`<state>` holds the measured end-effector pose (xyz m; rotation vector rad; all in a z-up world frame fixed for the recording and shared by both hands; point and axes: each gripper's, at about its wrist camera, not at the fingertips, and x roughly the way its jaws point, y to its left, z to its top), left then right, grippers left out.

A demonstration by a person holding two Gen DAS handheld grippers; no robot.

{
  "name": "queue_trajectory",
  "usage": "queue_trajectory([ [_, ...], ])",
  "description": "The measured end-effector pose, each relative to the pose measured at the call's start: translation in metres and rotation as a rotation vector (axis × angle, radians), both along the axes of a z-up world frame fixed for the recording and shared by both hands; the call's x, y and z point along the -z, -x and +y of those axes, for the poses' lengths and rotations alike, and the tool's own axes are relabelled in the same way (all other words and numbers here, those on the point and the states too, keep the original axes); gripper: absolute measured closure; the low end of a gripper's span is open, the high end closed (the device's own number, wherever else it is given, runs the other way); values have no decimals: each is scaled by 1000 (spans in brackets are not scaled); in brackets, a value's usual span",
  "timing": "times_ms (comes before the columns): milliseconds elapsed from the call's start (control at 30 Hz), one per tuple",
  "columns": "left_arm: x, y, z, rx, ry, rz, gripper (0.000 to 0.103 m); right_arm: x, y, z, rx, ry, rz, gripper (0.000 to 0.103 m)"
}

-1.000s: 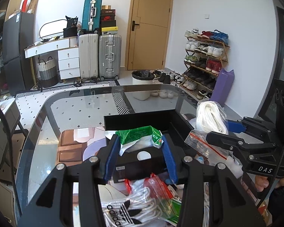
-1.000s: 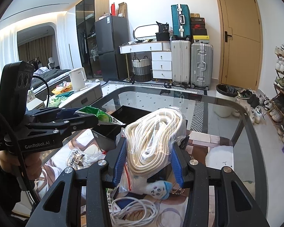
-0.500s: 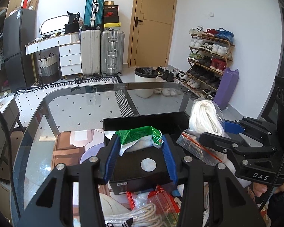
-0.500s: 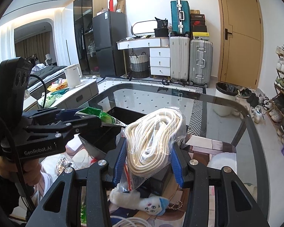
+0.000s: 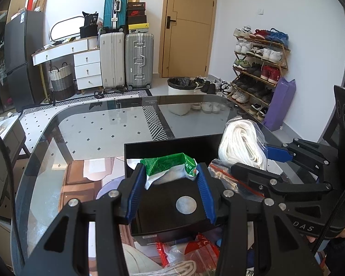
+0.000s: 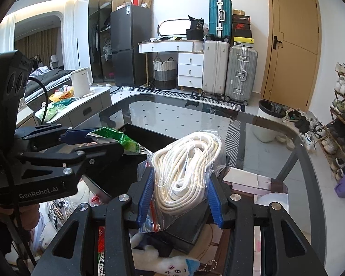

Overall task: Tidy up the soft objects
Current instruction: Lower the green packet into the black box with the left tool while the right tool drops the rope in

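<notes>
Bagged white rope [image 6: 186, 170], green packet [image 5: 170, 165]

Dark glass table [image 5: 99, 128], rounded corners, tiled floor showing through far half. Black open box [image 5: 172, 147] sits on near part. Beside box at near edge: loose pile of clear bags [image 5: 191, 253], white rope coil [image 5: 184, 268], white plush toy [image 6: 170, 264]. Far half carries only reflections

Both grippers matte black plastic, blue finger pads, silver screw heads. Left gripper [image 6: 99, 141] marked "GenRobot.AI", black cable at frame left. Right gripper [image 5: 262, 161] marked "DAS". Bare skin on hand [image 6: 27, 216].
</notes>
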<state>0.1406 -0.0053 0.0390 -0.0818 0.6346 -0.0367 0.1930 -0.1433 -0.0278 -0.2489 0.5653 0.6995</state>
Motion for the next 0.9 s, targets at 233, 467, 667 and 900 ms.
queue_trajectory([
  [233,3,-4,-5,-6,-15,17,57,3,-3,8,-19,12,1,54],
  [467,2,1,-6,-3,-19,13,47,-1,4,-9,20,-8,-14,26],
  [667,-4,11,-12,3,-29,11,22,-6,19,-36,51,-87,35,2],
  [900,-17,31,-13,-9,-2,-13,0,-17,46,-54,61,-78,3,1],
])
